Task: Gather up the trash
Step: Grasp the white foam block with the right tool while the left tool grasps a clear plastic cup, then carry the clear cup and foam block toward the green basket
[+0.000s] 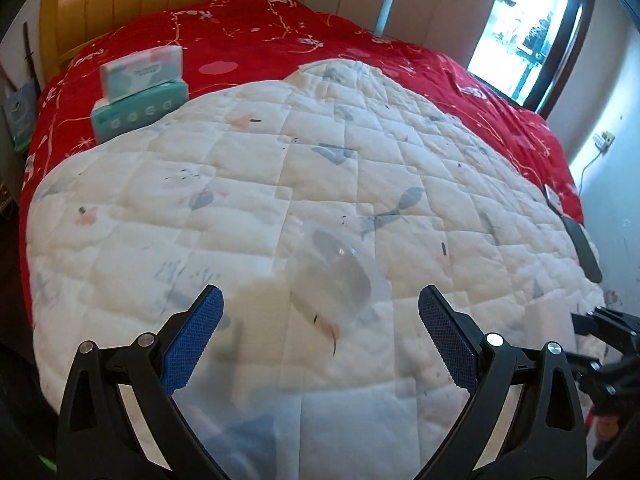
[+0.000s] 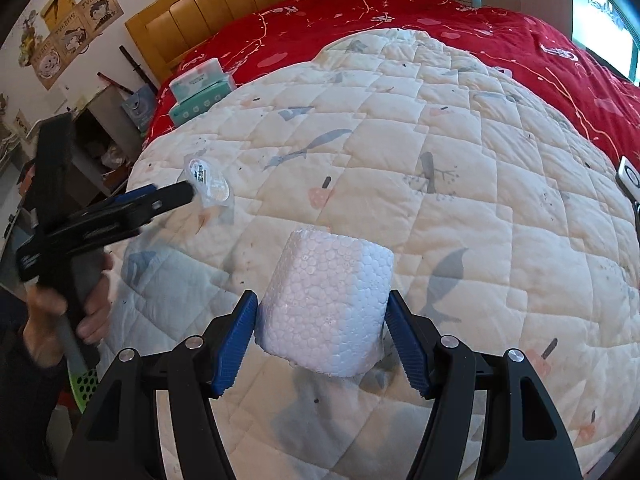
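Note:
A clear crumpled plastic wrapper (image 1: 340, 272) lies on the white quilt (image 1: 240, 184), just ahead of my left gripper (image 1: 320, 312), which is open with its jaws wide apart. In the right wrist view the left gripper (image 2: 176, 196) reaches the same wrapper (image 2: 210, 184) from the left. My right gripper (image 2: 320, 320) is shut on a white styrofoam block (image 2: 328, 304), held between its blue pads above the quilt (image 2: 440, 160).
Two stacked tissue packs (image 1: 140, 88) sit on the red bedspread (image 1: 280, 36) near the wooden headboard (image 2: 240, 4). A black strap-like object (image 1: 580, 248) lies at the quilt's right edge. A bedside shelf (image 2: 108, 120) stands left of the bed.

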